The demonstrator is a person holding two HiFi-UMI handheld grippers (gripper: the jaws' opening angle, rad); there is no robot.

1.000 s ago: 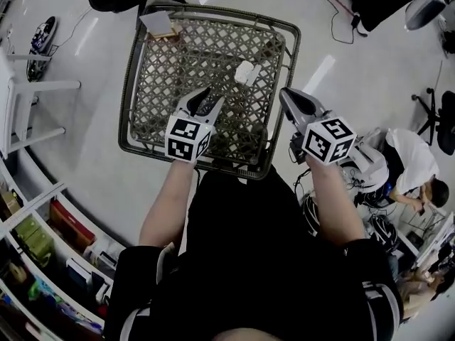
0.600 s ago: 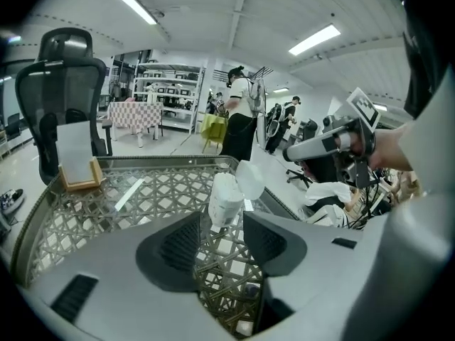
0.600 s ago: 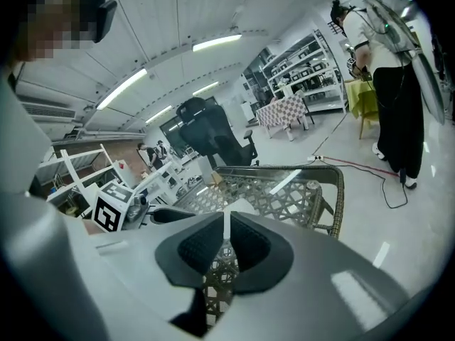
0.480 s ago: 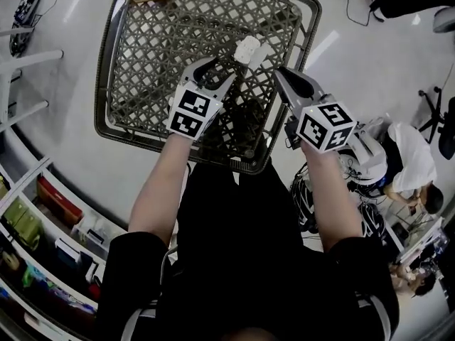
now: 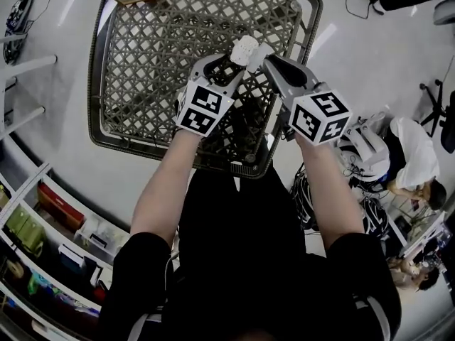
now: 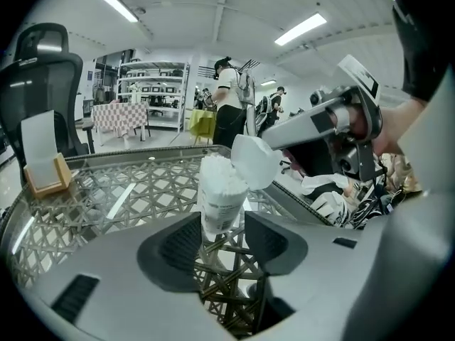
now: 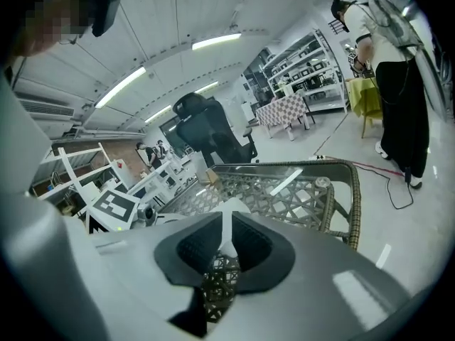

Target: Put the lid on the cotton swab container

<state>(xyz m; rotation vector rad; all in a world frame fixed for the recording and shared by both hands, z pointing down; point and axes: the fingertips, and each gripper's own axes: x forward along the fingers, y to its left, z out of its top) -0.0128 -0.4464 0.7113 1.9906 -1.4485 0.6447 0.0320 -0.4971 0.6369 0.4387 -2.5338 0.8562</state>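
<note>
The cotton swab container [image 5: 243, 50], a clear tube packed with white swabs, stands upright on the lattice table [image 5: 142, 62]. My left gripper [image 5: 229, 61] has come up to it. In the left gripper view the container [image 6: 222, 190] sits low between the dark pads [image 6: 178, 244], and the jaws are opening around it without pressing on it. My right gripper [image 5: 269, 60] is shut on the white lid [image 5: 259, 51]. It holds the lid [image 6: 256, 162] tilted against the container's upper right edge. The right gripper view shows the lid [image 7: 226, 222] edge-on between the pads.
The table is a dark woven lattice with a raised rim [image 5: 106, 137]. A small wooden stand with a card [image 6: 43, 162] sits at its far left corner. An office chair [image 6: 43, 62] stands behind it. Shelves [image 5: 43, 226] and people lie beyond the table.
Both grippers have moved forward over the table to the container. The left jaws now straddle it, and the right has brought the lid up against its top.
</note>
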